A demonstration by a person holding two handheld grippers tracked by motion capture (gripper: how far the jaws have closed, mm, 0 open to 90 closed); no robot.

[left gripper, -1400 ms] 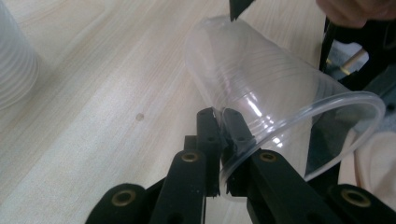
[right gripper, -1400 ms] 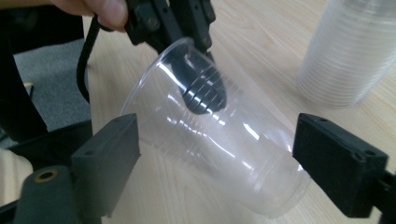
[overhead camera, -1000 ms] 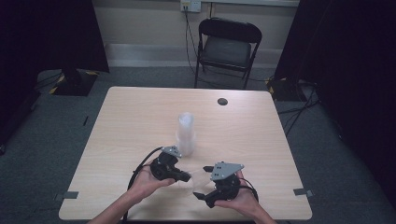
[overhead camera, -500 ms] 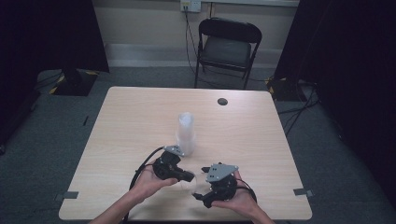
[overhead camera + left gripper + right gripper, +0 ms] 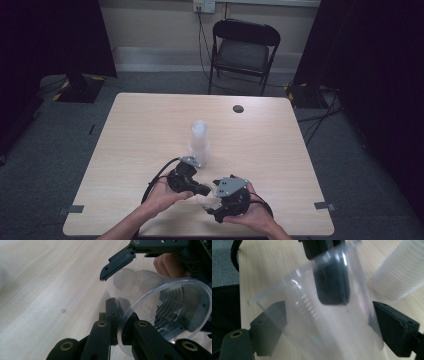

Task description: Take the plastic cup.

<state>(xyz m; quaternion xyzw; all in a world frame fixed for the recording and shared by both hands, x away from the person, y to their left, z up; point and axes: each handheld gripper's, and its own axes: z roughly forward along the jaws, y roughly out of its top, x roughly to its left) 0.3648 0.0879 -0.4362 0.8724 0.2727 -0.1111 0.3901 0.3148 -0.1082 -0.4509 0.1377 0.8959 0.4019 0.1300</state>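
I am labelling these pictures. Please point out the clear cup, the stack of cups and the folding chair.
clear cup [image 5: 175, 312]: left gripper view, inside wall near the rim.
stack of cups [image 5: 199, 142]: high view, middle of the stack.
folding chair [image 5: 243, 54]: high view, seat.

No text, label, brand or number can be read anywhere.

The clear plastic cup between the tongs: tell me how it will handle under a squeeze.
The clear cup looks thin-walled, so it will probably flex or crumple under a hard squeeze. The left tongs pinch only its rim, so it may slip. It appears empty, likely very light.
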